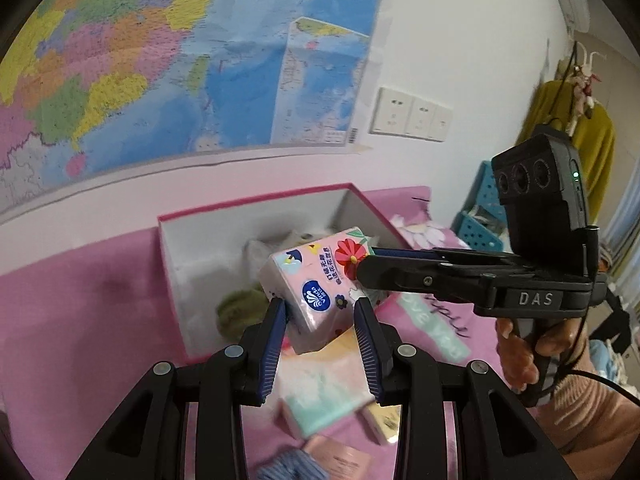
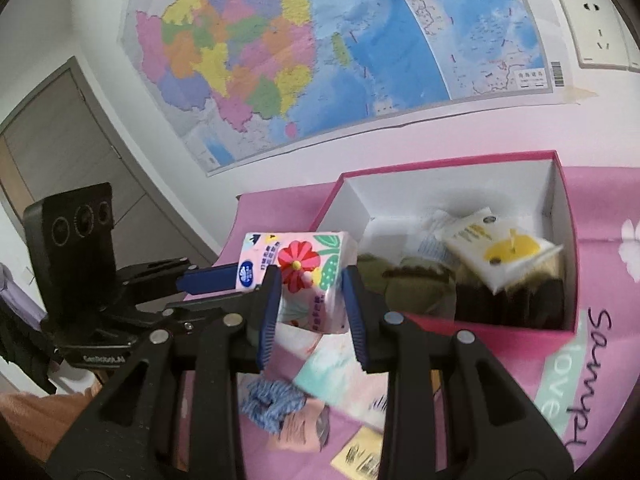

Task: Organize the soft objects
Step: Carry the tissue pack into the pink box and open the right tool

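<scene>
A pink flowered tissue pack [image 1: 316, 292] [image 2: 304, 280] hangs in the air in front of an open pink box [image 1: 256, 204] [image 2: 568, 216]. My left gripper [image 1: 320, 312] has its jaws on the pack's two sides. My right gripper [image 2: 310, 284] also has its jaws against the pack; it reaches in from the right in the left wrist view [image 1: 368, 268]. The box holds a yellow-printed pack [image 2: 500, 248], a green plush thing [image 1: 240, 308] [image 2: 404, 284] and a dark fuzzy thing [image 2: 516, 300].
On the pink bedsheet [image 1: 80, 320] below the grippers lie a mint and pink pack [image 1: 320, 396] [image 2: 344, 376], a blue knitted piece [image 2: 272, 400], and flat paper packets [image 2: 360, 456]. A map covers the wall behind. Blue baskets [image 1: 480, 216] stand to the right.
</scene>
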